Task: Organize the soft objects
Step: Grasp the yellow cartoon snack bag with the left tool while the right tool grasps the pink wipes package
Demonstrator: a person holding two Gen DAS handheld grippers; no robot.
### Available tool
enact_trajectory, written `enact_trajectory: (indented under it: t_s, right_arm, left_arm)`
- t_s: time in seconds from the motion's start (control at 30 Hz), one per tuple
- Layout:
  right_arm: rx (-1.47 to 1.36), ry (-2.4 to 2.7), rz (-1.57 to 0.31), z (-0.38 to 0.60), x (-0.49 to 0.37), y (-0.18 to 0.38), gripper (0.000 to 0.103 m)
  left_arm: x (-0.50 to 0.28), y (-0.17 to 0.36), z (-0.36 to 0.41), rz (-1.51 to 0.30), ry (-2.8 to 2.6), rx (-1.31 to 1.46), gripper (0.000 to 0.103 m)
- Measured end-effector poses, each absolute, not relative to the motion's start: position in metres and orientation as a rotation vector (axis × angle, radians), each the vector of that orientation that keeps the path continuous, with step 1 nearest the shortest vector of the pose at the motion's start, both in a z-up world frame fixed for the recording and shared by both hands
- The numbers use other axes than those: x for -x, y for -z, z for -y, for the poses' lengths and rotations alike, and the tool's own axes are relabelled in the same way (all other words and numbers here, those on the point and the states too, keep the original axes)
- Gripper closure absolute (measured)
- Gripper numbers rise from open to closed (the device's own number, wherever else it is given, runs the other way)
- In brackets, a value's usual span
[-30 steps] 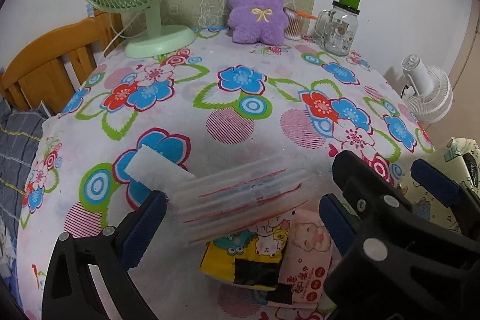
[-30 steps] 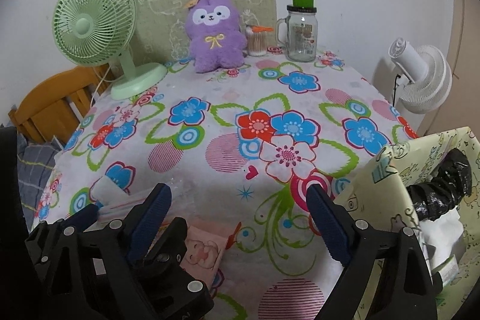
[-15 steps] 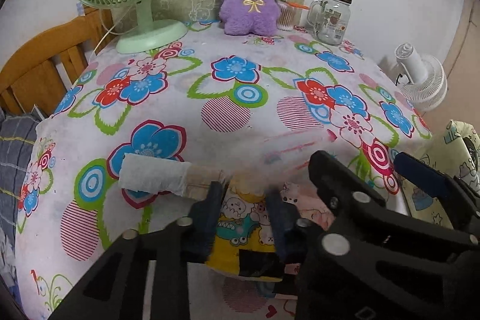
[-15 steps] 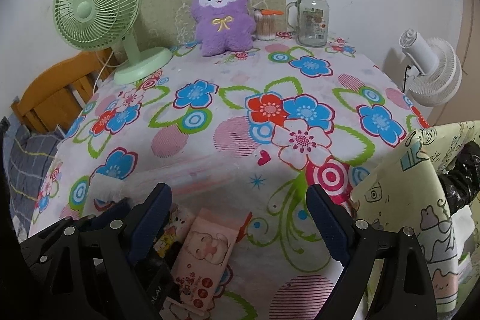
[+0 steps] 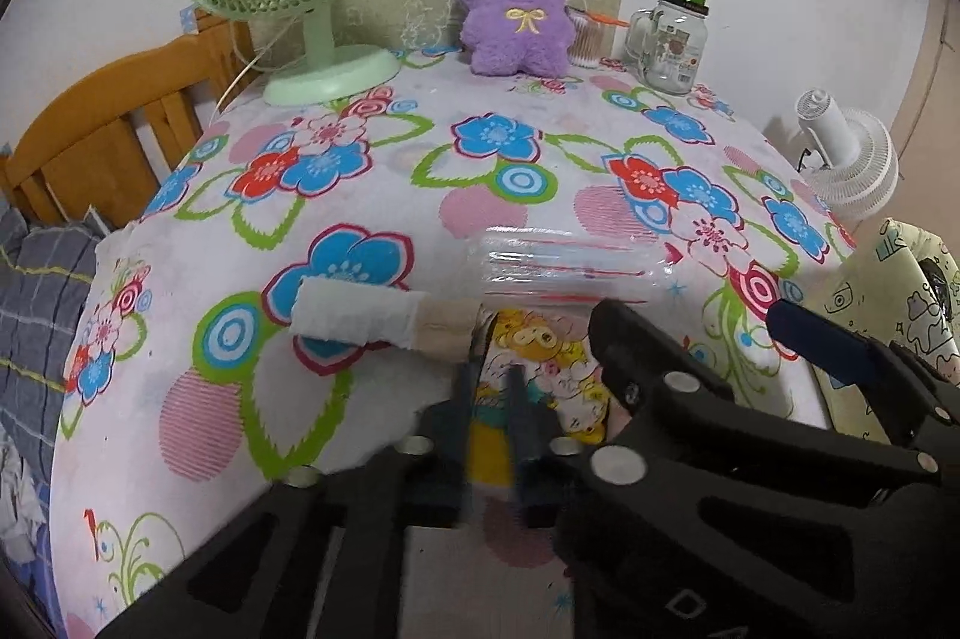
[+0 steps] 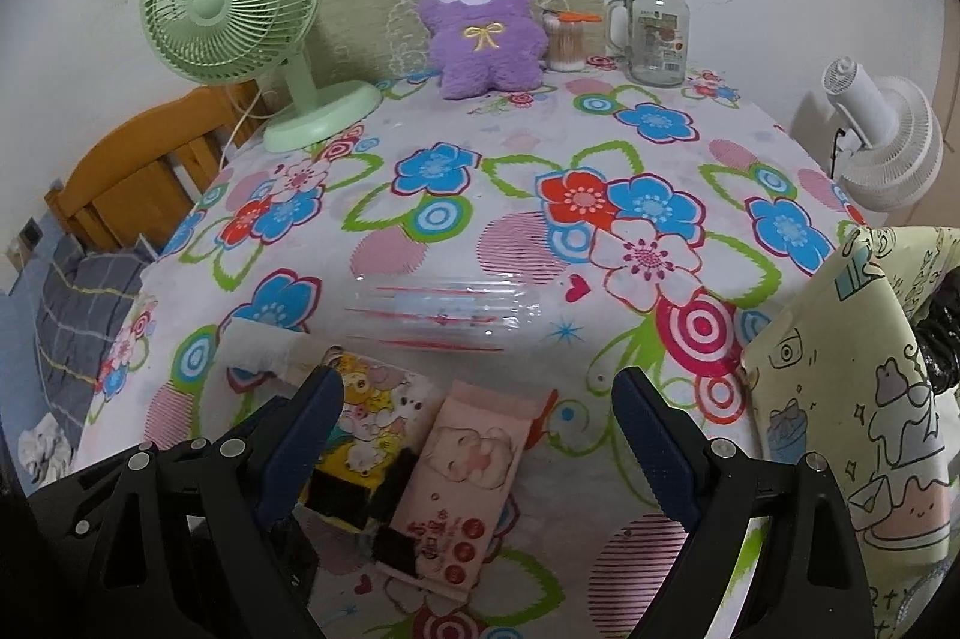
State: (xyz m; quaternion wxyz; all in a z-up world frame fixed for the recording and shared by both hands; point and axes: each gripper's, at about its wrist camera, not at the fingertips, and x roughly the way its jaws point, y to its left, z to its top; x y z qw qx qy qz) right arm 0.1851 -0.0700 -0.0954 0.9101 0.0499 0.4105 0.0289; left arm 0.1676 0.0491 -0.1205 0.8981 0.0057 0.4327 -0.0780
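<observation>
- Clamping down within the last second, the left gripper [image 5: 489,399] went from wide open to pinched on the yellow cartoon tissue pack [image 5: 540,369], so a lift looks ready.
- Beside it lie the pink tissue pack [image 6: 474,465], a white cloth roll [image 5: 360,312] and clear zip bags [image 6: 438,315].
- Right gripper [image 6: 480,417] hangs wide open, empty.
- Table [image 6: 480,219] middle is bare; the near edge is close.

We count two fans [image 6: 231,9] [image 6: 888,147], one purple plush [image 6: 480,24], one glass jar [image 6: 657,33], two tissue packs [image 6: 474,465] [image 6: 366,417].
</observation>
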Motion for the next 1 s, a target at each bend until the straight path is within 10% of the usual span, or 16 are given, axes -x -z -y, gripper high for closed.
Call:
enact_trajectory:
  t_s: [0.57, 0.83, 1.0]
  right_arm:
    - [-0.058, -0.067, -0.864, 0.064, -0.198, 0.1, 0.01]
    - [-0.107, -0.024, -0.917, 0.083, -0.193, 0.117, 0.01]
    - [-0.109, -0.028, -0.929, 0.082, -0.188, 0.121, 0.01]
  left_arm:
    - [-0.172, 0.124, -0.044, -0.909, 0.2, -0.013, 0.023]
    - [-0.173, 0.14, -0.034, -0.938, 0.185, -0.044, 0.021]
    - [-0.167, 0.139, -0.031, -0.925, 0.248, -0.024, 0.046]
